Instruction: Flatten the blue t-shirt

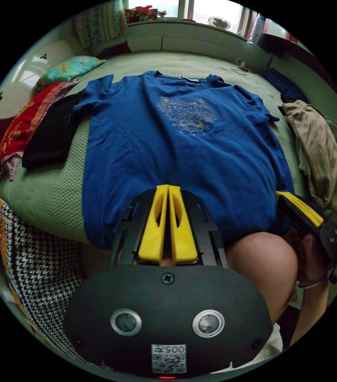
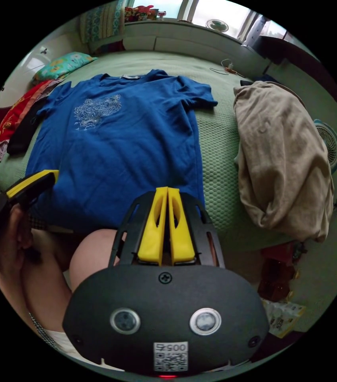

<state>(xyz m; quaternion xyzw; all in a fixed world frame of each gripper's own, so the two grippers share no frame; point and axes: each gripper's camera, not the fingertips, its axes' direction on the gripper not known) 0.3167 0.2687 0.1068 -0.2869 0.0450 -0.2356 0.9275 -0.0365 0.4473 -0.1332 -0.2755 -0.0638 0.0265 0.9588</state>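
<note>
The blue t-shirt (image 1: 176, 159) (image 2: 116, 159) lies spread face up on the green bed (image 2: 218, 167), pale print on the chest, collar at the far side, sleeves out. Its hem hangs over the near bed edge. My left gripper (image 1: 167, 189) is shut, its yellow jaws pressed together over the hem's middle, and I see no cloth pinched between them. It also appears at the shirt's near left corner (image 2: 53, 174). My right gripper (image 2: 167, 190) is shut over the hem near the shirt's right side, and it reaches the near right corner (image 1: 279, 194).
A beige garment (image 2: 283, 159) (image 1: 319, 159) lies heaped right of the shirt. A black garment (image 1: 53, 135), red cloth (image 1: 21, 127) and a pillow (image 1: 67, 67) lie to the left. The person's knee (image 1: 263, 262) is below the hem. A fan (image 2: 329, 143) stands on the floor.
</note>
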